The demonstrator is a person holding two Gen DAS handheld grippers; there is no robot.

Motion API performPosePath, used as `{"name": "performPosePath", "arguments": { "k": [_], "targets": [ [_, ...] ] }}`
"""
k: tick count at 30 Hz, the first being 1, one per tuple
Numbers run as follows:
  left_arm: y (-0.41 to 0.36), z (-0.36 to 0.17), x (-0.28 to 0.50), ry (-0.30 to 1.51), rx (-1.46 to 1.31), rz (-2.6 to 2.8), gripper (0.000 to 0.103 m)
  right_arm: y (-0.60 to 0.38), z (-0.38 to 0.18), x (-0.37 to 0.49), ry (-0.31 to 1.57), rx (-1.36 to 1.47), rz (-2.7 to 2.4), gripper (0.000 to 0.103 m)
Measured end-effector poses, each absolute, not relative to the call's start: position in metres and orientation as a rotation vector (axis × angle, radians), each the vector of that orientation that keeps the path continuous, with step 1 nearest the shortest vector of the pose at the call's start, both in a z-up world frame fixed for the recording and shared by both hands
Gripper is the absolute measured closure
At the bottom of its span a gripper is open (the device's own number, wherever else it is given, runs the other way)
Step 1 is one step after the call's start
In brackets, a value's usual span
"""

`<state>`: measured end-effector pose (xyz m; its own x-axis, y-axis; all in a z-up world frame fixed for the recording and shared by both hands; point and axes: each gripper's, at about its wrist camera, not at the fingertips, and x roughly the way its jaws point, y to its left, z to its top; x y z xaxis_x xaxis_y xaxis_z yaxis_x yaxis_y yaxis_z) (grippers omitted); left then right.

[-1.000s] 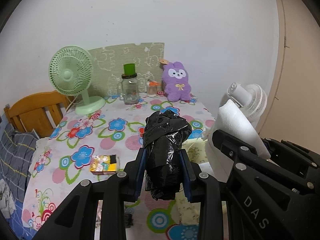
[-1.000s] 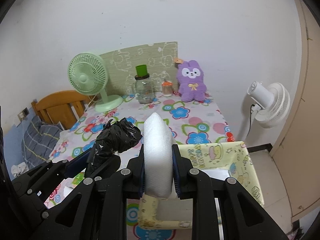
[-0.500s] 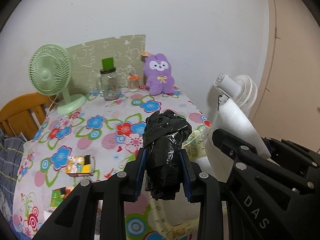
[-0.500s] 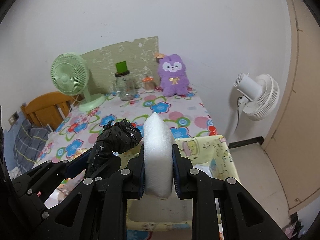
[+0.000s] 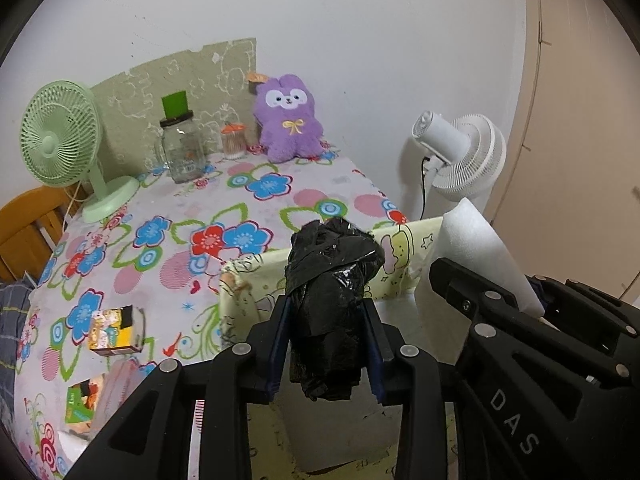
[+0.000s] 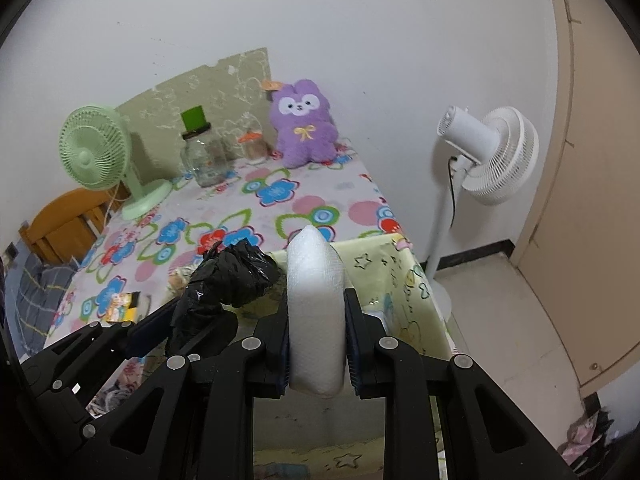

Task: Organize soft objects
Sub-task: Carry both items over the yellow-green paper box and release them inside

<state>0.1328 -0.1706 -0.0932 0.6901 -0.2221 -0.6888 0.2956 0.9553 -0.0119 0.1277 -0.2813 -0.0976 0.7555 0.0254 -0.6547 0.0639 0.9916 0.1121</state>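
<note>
Both grippers loaded over the bin.
We see left gripper (image 5: 326,344) jaws easing apart around crumpled black plastic bag (image 5: 332,300); right gripper (image 6: 316,346) clamps white foam roll (image 6: 316,312). Yellow cartoon-print fabric bin (image 5: 248,284) sits directly beneath both.

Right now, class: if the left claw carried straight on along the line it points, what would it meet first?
Most likely the yellow cartoon-print fabric bin: the left claw, its jaws opening around the black plastic bag roll, aims down into the bin's open top. Depth is unclear.
</note>
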Motion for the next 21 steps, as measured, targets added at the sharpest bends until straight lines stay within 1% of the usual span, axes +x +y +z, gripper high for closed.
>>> {"name": "performPosePath", "arguments": {
  "k": [3,6,8,12,13,14,15,16,17,18,20,21],
  "targets": [
    [-0.174,-0.099,0.139,0.783,0.112,-0.284,0.064,-0.284,-0.104,0.133,0.728,0.138,-0.028,0.077],
    [-0.175,-0.104,0.145,0.826,0.106,-0.275,0.057,-0.287,-0.108,0.138,0.741,0.148,-0.045,0.077],
    [-0.175,-0.105,0.146,0.842,0.098,-0.274,0.050,-0.288,-0.111,0.141,0.747,0.161,-0.044,0.077],
    [-0.176,-0.105,0.146,0.851,0.104,-0.278,0.045,-0.290,-0.113,0.144,0.757,0.170,-0.047,0.076],
    [-0.177,-0.105,0.146,0.850,0.110,-0.279,0.045,-0.290,-0.114,0.145,0.760,0.166,-0.054,0.070],
    [-0.178,-0.105,0.145,0.849,0.119,-0.285,0.045,-0.290,-0.115,0.146,0.762,0.163,-0.057,0.058],
    [-0.179,-0.105,0.145,0.851,0.123,-0.293,0.044,-0.290,-0.115,0.146,0.761,0.162,-0.065,0.051],
    [-0.179,-0.105,0.145,0.852,0.124,-0.297,0.041,-0.290,-0.115,0.145,0.753,0.165,-0.070,0.040],
    [-0.179,-0.105,0.145,0.852,0.126,-0.299,0.038,-0.291,-0.114,0.144,0.743,0.169,-0.073,0.035],
    [-0.179,-0.105,0.144,0.850,0.126,-0.298,0.036,-0.291,-0.113,0.142,0.733,0.170,-0.078,0.034],
    [-0.179,-0.103,0.144,0.844,0.129,-0.297,0.028,-0.291,-0.111,0.141,0.726,0.165,-0.082,0.028],
    [-0.179,-0.102,0.143,0.839,0.132,-0.297,0.026,-0.291,-0.111,0.141,0.725,0.164,-0.083,0.027]
  ]
}}
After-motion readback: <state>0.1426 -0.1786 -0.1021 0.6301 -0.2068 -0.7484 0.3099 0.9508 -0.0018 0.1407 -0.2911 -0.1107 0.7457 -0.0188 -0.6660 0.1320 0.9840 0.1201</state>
